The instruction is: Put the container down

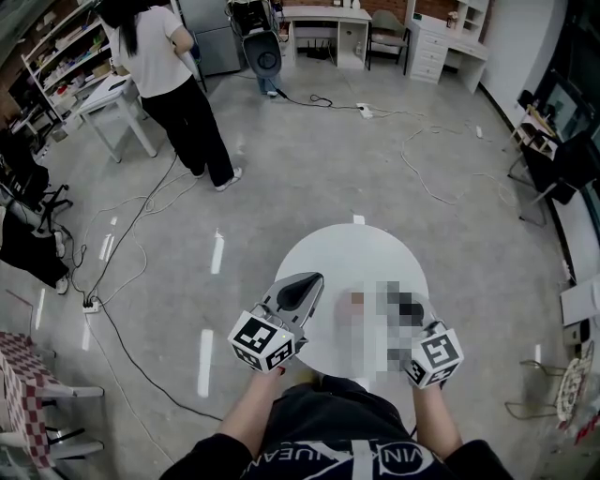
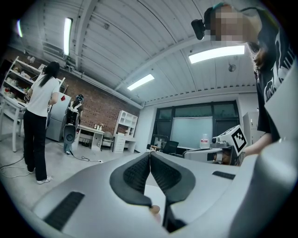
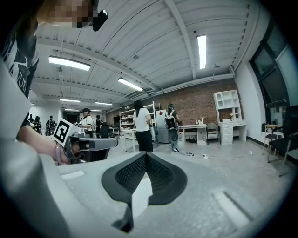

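Container (image 1: 355, 300): small tan thing set on the round table, half under a blur patch; too small to be sure of it.
Container vs jaws: at 3 o'clock from the left gripper's tips and between the two grippers. It is in neither pair of jaws and touches neither.
Container axis: cannot tell its long axis or which way it points.
Left gripper (image 2: 150, 157): jaws clenched pad to pad with nothing between them. It points level over the table's 8 o'clock edge.
Right gripper (image 3: 145, 158): jaws clenched and empty, nose tipped slightly down. It sits over the table's 4 o'clock side, partly blurred in the head view.
Left forearm (image 1: 246, 412): reaches up from 6 o'clock, hand tucked under the marker cube (image 1: 262, 339).
Right forearm (image 1: 439, 424): runs alongside the left one, hand behind its own cube (image 1: 433, 354).
Table (image 1: 347, 246): white and round, standing on a grey floor.
Cables (image 1: 141, 220): trail across the floor at 9 to 10 o'clock and end in a power strip (image 1: 91, 305).
Standing person (image 1: 173, 84): at 11 o'clock, white top and dark trousers, back turned.
Desks (image 1: 323, 28): white, along the brick wall at 12 o'clock.
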